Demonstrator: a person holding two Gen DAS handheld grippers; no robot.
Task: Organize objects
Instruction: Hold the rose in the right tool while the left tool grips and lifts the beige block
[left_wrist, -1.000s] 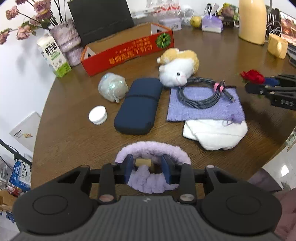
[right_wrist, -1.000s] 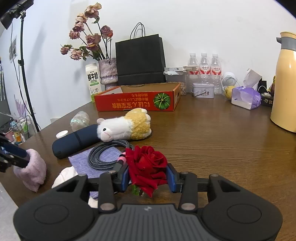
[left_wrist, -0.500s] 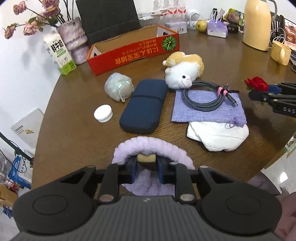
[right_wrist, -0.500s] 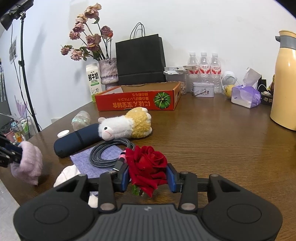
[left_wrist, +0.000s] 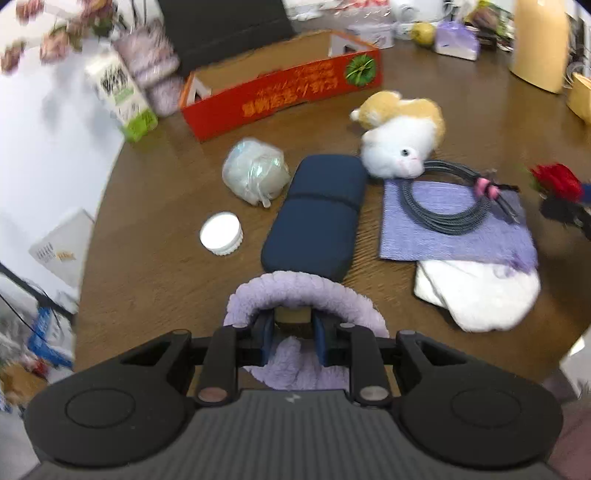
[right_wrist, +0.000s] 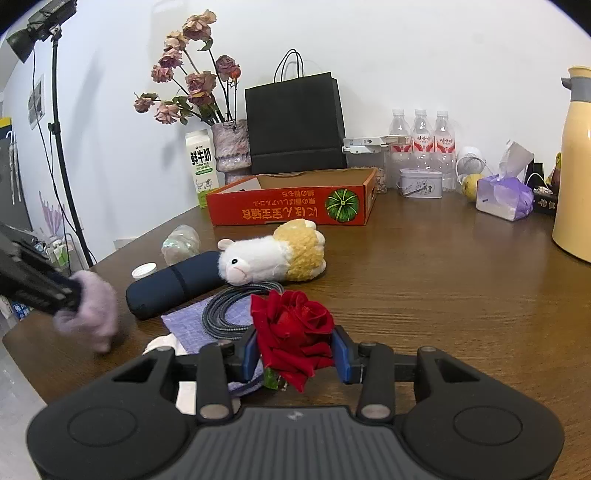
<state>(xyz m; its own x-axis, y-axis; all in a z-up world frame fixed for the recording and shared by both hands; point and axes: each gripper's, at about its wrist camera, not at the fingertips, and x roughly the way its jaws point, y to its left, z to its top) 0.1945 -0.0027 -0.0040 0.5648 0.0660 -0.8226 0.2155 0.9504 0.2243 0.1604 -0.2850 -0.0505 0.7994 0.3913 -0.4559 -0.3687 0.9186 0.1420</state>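
L gripper (left_wrist: 293, 334) is clamped on a fuzzy lilac headband (left_wrist: 306, 291), blue pads pinching a tan block at the band's middle; the loop arches over the fingers and hangs just above the near edge of the round wooden table (left_wrist: 155, 258). From the R cam the same headband (right_wrist: 90, 308) shows as a lilac clump at far left, held off the tabletop.

R gripper (right_wrist: 295, 356) is closed on a red rose (right_wrist: 295, 330), bloom sitting betw. the blue pads, a bit of green leaf under it. In the L cam the rose (left_wrist: 556, 181) is at the far right edge, beside the purple cloth.

On the table, w/ the L cam as ref: navy zip case (left_wrist: 316, 216) mid, just beyond the headband. Left of it a white ribbed lid (left_wrist: 221, 234) and a crumpled clear plastic bag (left_wrist: 255, 171). Right of the case a purple woven cloth (left_wrist: 454, 229) w/ a coiled grey cable (left_wrist: 443, 203) on top; a white folded cloth (left_wrist: 476, 295) lies partly under the purple one's near edge. A white-and-yellow plush sheep (left_wrist: 400, 138) lies at the far end of the case, head touching the cable. Farther back: open red cardboard box (left_wrist: 280, 96), milk carton (left_wrist: 122, 99) at its left, black paper bag (right_wrist: 295, 123) behind it. Yellow thermos jug (right_wrist: 572, 166) far right.
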